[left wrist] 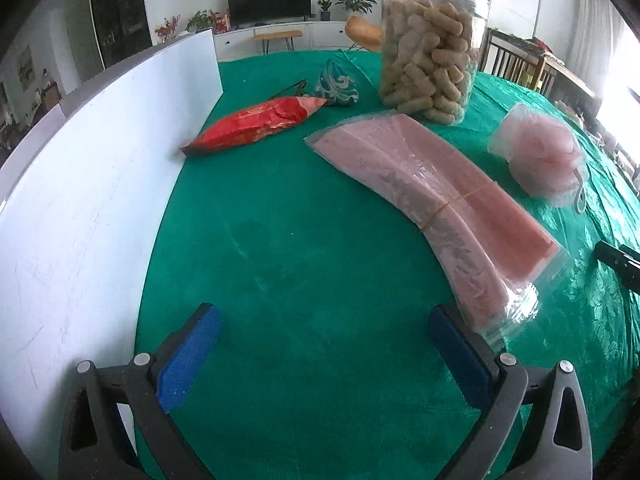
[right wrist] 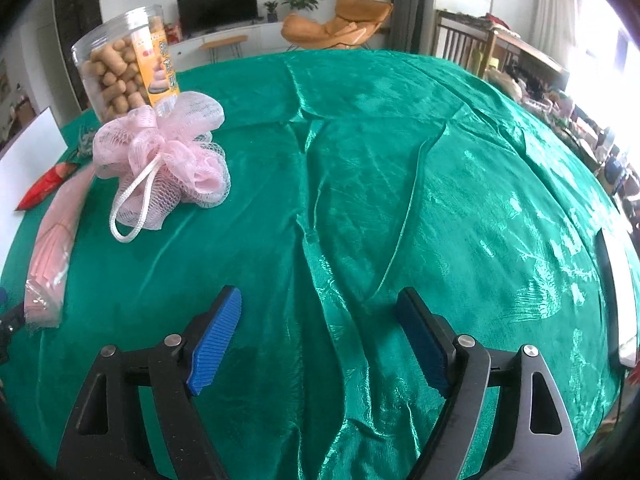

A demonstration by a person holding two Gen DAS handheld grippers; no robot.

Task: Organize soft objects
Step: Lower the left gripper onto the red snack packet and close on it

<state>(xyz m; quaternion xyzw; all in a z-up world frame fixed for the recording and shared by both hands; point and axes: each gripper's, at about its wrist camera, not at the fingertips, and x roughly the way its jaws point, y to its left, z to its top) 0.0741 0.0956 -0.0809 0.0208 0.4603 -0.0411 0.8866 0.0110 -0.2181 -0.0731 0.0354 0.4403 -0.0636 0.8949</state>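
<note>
A long pink bundle in a clear bag (left wrist: 436,204) lies on the green cloth, its near end beside my left gripper's right finger. It also shows in the right wrist view (right wrist: 56,240). A pink mesh bath puff (left wrist: 540,156) sits right of it, also seen in the right wrist view (right wrist: 168,160). A red snack packet (left wrist: 260,124) lies by the white board. A small blue patterned pouch (left wrist: 338,86) sits behind it. My left gripper (left wrist: 324,320) is open and empty. My right gripper (right wrist: 318,304) is open and empty over bare cloth.
A clear jar of tan snacks (left wrist: 430,48) stands at the back, also in the right wrist view (right wrist: 124,68). A white board (left wrist: 80,200) stands along the left. A white flat object (right wrist: 618,296) lies at the right table edge. The cloth (right wrist: 400,200) is wrinkled.
</note>
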